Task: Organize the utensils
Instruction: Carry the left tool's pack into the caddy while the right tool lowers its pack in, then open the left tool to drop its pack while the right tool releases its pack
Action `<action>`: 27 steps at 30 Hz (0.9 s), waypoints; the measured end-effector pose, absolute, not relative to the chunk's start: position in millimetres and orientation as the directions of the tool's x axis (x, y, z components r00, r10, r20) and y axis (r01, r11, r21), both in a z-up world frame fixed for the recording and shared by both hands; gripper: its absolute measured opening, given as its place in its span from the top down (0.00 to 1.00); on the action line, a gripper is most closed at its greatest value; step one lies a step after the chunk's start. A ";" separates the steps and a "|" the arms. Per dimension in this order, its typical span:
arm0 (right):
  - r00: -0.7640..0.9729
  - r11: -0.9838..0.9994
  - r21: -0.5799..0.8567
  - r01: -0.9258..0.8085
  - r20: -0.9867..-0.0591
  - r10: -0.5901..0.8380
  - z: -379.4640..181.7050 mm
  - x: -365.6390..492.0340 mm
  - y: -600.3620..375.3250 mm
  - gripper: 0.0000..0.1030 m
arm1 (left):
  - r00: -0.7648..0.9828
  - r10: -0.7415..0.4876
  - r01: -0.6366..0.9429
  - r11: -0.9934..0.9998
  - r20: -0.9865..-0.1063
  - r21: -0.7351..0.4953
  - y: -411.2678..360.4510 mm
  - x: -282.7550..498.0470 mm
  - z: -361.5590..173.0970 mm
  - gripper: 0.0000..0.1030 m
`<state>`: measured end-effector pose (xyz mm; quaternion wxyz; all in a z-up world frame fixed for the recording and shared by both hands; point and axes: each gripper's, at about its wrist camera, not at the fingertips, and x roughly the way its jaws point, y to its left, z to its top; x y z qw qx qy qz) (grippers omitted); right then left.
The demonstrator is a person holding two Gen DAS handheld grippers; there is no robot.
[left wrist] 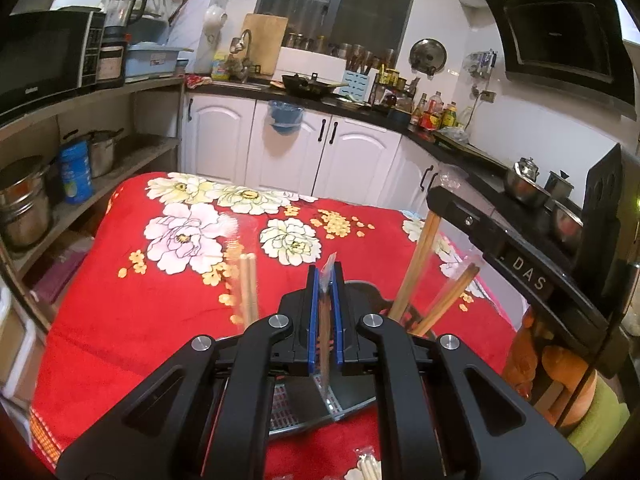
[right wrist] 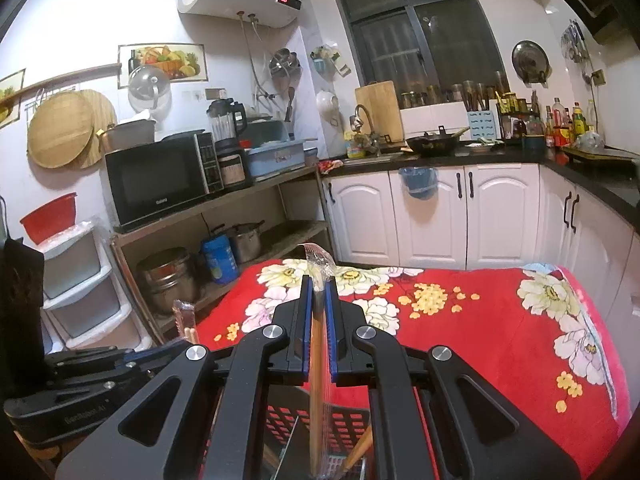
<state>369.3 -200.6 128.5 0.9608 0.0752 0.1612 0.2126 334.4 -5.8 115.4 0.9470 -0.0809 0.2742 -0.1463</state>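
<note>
1. The left gripper has its blue pads closed on a wrapped pair of chopsticks
2. Below it stands a perforated utensil holder on the red floral cloth
3. More chopsticks lean upright to the right, near the right gripper

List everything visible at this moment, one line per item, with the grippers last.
Wrapped chopsticks: one pair per gripper, wooden, clear sleeve.
Loose chopsticks: several, wooden, standing in holder.
Utensil holder: one, black perforated, below grippers.
Floral cloth: one, red, covering table.
Microwave: one, black, on shelf.
Wok: one, black, on counter.
Left gripper: black, blue pads, shut on chopsticks.
Right gripper: same, shut on chopsticks.
</note>
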 end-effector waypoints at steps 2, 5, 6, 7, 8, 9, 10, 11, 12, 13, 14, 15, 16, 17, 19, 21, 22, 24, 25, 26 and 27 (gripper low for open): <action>0.857 0.900 0.214 -0.378 -0.287 0.428 125.1 369.1 -200.5 0.94 | 0.807 -0.318 0.227 0.945 -0.497 -0.236 -3.5 334.4 113.8 0.96; 0.855 0.905 0.214 -0.368 -0.304 0.419 121.6 368.6 -201.7 0.93 | 0.812 -0.303 0.214 0.950 -0.499 -0.228 0.0 333.2 112.3 0.96; 0.855 0.906 0.212 -0.366 -0.308 0.418 121.1 368.0 -201.6 0.93 | 0.814 -0.296 0.210 0.952 -0.500 -0.222 1.1 332.4 111.7 0.96; 0.855 0.907 0.210 -0.365 -0.311 0.416 120.2 366.8 -202.0 0.92 | 0.815 -0.290 0.207 0.954 -0.501 -0.215 1.9 331.3 110.7 0.96; 0.855 0.908 0.208 -0.363 -0.313 0.414 119.6 365.9 -202.7 0.92 | 0.816 -0.286 0.205 0.956 -0.503 -0.210 2.3 330.6 110.1 0.96; 0.855 0.910 0.203 -0.362 -0.318 0.411 118.6 364.4 -203.8 0.92 | 0.815 -0.283 0.204 0.957 -0.505 -0.207 2.6 329.7 110.1 0.96; 0.855 0.912 0.198 -0.358 -0.324 0.406 117.9 363.2 -204.5 0.91 | 0.814 -0.281 0.202 0.958 -0.508 -0.205 3.2 329.0 108.9 0.96; 0.855 0.915 0.194 -0.353 -0.331 0.400 117.1 362.2 -205.7 0.91 | 0.814 -0.278 0.201 0.958 -0.510 -0.202 3.9 328.7 107.7 0.96; 0.854 0.917 0.192 -0.350 -0.336 0.396 116.1 361.0 -207.5 0.91 | 0.813 -0.276 0.200 0.959 -0.512 -0.200 4.5 328.1 106.7 0.96; 0.853 0.918 0.193 -0.347 -0.343 0.394 115.3 359.5 -209.2 0.91 | 0.814 -0.274 0.198 0.960 -0.512 -0.199 5.0 327.1 106.0 0.96; 0.851 0.918 0.195 -0.346 -0.346 0.395 114.8 358.1 -210.7 0.91 | 0.814 -0.275 0.198 0.959 -0.512 -0.200 5.9 326.1 105.6 0.96; 0.850 0.918 0.195 -0.345 -0.349 0.394 114.6 356.3 -211.8 0.91 | 0.813 -0.277 0.200 0.959 -0.512 -0.201 6.6 326.0 105.6 0.96; 0.850 0.919 0.193 -0.344 -0.351 0.392 114.4 354.7 -212.6 0.91 | 0.813 -0.277 0.200 0.959 -0.512 -0.200 6.5 325.5 105.5 0.96; 0.850 0.920 0.190 -0.344 -0.354 0.391 114.3 353.0 -213.4 0.91 | 0.813 -0.274 0.198 0.960 -0.513 -0.198 5.8 326.6 105.7 0.96; 0.850 0.921 0.183 -0.343 -0.358 0.387 114.2 348.6 -215.0 0.91 | 0.814 -0.272 0.197 0.960 -0.513 -0.197 6.0 326.6 105.6 0.95; 0.850 0.923 0.180 -0.342 -0.360 0.385 114.7 345.8 -216.6 0.87 | 0.814 -0.273 0.197 0.960 -0.513 -0.198 6.2 326.5 105.7 0.95; 0.852 0.924 0.177 -0.339 -0.360 0.381 115.0 343.5 -217.8 0.82 | 0.814 -0.272 0.196 0.960 -0.513 -0.198 6.1 326.5 105.8 0.94; 0.852 0.925 0.177 -0.337 -0.361 0.380 115.8 340.8 -219.9 0.80 | 0.816 -0.269 0.195 0.961 -0.511 -0.195 8.5 324.0 104.7 0.90; 0.852 0.925 0.176 -0.335 -0.361 0.378 115.7 340.7 -219.9 0.79 | 0.817 -0.268 0.195 0.961 -0.510 -0.194 8.7 321.1 104.1 0.88; 0.853 0.926 0.177 -0.334 -0.362 0.376 115.9 339.0 -221.0 0.78 | 0.818 -0.267 0.194 0.962 -0.509 -0.193 10.3 319.6 103.8 0.87; 0.852 0.926 0.180 -0.333 -0.364 0.377 115.9 336.8 -222.6 0.77 | 0.819 -0.267 0.194 0.962 -0.508 -0.193 10.9 317.4 103.0 0.87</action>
